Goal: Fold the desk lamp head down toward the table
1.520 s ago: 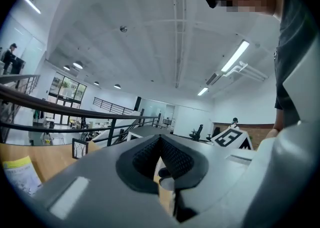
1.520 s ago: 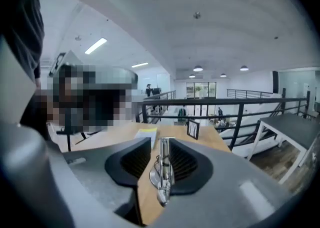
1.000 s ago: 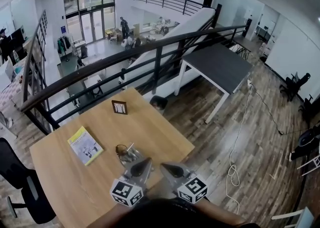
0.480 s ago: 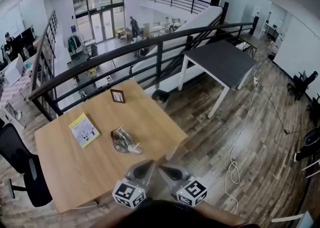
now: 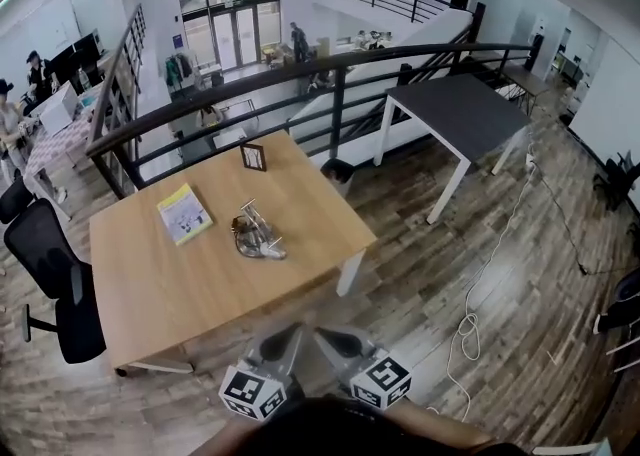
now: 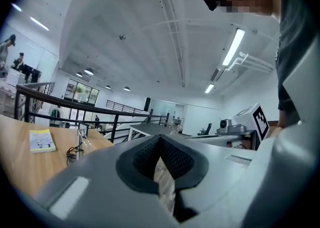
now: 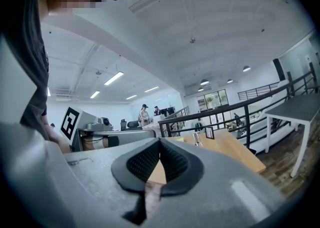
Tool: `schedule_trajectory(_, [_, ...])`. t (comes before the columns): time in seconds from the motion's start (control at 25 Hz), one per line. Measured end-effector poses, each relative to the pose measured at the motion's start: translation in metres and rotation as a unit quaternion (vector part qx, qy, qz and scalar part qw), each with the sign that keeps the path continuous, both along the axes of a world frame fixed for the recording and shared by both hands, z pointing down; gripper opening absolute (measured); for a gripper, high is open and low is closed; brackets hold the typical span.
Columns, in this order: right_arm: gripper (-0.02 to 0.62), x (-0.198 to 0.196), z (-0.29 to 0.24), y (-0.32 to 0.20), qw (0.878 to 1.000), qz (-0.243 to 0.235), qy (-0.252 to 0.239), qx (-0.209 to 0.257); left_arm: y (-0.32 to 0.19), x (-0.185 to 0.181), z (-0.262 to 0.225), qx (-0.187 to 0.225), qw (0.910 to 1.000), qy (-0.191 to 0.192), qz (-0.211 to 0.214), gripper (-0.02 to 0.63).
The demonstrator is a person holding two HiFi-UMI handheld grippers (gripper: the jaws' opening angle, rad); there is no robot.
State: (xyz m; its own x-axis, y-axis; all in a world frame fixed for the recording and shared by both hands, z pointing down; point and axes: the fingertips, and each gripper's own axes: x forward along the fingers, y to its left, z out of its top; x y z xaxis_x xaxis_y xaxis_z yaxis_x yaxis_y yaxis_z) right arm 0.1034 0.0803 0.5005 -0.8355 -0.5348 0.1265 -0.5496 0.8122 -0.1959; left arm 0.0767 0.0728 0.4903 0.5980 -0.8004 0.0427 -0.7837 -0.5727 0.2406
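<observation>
**Lamp out of reach, both grippers empty – handling notes**

The desk lamp sat near the middle of the wooden table, just beside a yellow booklet and apart from a small picture frame at the far edge. It lay low over the tabletop with a dark cable coiled against it. At that size the angle of the head could not be read, so whether the fold was complete could not be told.

The left gripper and the right gripper were held side by side close to the person's body, over the floor and well apart from the table. Each gripper's own view showed its ribbed pads drawn together with nothing between them.

Judgement on handling: the lamp looked like a slim metal frame, probably light, rigid along the arms and stiff only at the hinges. A light base would likely slide or tip under a one-sided push. The better hold seemed to be one gripper pinning the base or lower arm and the other closing across the upper arm just behind the head. The cable should be kept clear of the jaws, and the head itself treated as the fragile part
</observation>
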Motion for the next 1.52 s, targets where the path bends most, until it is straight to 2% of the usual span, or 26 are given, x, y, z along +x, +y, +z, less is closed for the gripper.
schedule_trajectory(0.36, [0.005,-0.027,-0.005,0.061,1.0,-0.012,0.0,0.005,0.064,-0.033,-0.008,0.007,0.9995,-0.01,-0.03,0.002])
schedule_trajectory(0.6, [0.003,-0.068,-0.009,0.104,1.0,-0.011,0.002,0.007,0.105,-0.058,-0.017,0.016,0.9997,-0.016,-0.005,0.002])
schedule_trajectory(0.92, [0.003,-0.124,-0.019,0.164,0.999,0.03,0.008,0.039,0.159,-0.12,-0.018,0.019,0.9996,-0.016,0.016,0.002])
schedule_trajectory(1.24, [0.003,-0.154,-0.017,0.203,0.997,0.073,0.002,0.041,0.197,-0.152,-0.021,0.03,0.998,-0.02,0.051,0.002])
schedule_trajectory(1.52, [0.003,-0.176,-0.017,0.228,0.995,0.084,0.01,0.047,0.219,-0.174,-0.017,0.035,0.9973,-0.013,0.063,0.002])
